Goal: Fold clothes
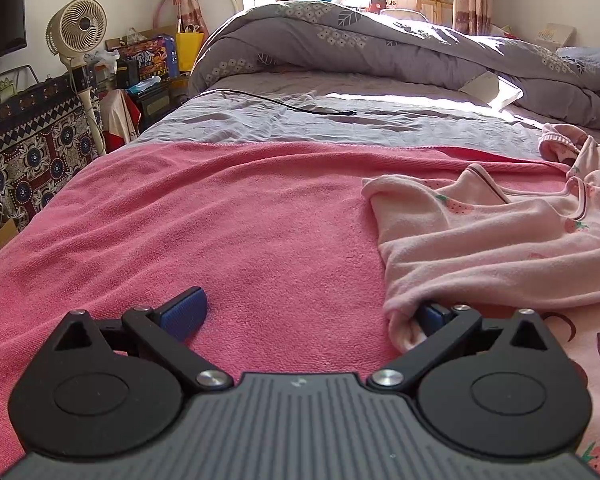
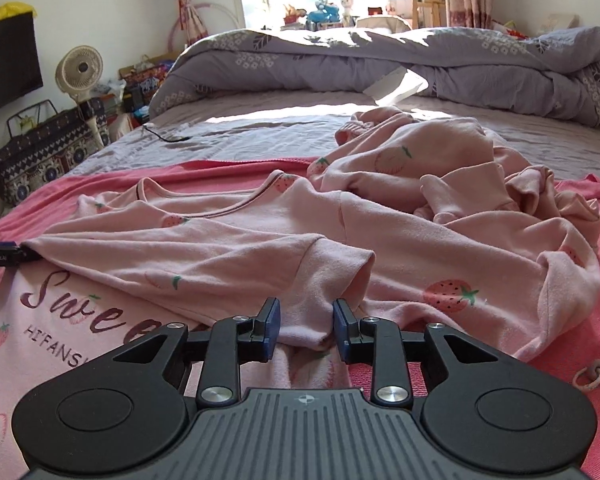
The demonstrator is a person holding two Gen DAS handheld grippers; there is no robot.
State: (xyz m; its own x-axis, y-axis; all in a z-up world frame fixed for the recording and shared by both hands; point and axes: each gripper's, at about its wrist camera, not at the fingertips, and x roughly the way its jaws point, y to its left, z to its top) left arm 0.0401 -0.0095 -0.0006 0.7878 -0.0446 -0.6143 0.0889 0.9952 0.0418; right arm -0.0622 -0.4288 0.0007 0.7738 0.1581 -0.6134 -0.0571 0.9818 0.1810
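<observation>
A pale pink strawberry-print top (image 2: pixel 260 240) lies spread over a pink towel (image 1: pixel 200 220) that covers the near part of a bed with a grey sheet (image 1: pixel 340 120). The top's lettered front faces up at the near edge, and one sleeve is turned across it. The left gripper (image 1: pixel 308 314) stands wide apart: its left blue pad rests bare on the towel, while its right finger is tucked under the edge of the folded sleeve at the garment's left side, with no cloth pinched between the two pads. The right gripper (image 2: pixel 307 326) is partly open, its blue pads on either side of a fold of the sleeve's cuff; the cloth sits between them, and the pads lie close beside it without clearly pressing. A second pink garment (image 2: pixel 480 184) lies bunched just beyond and to the right of the top. Farther back a grey floral duvet (image 1: pixel 360 44) is heaped across the bed, a black cable (image 1: pixel 300 107) trails over the sheet, and a cream fan (image 1: pixel 76 28) stands by the left wall.
</observation>
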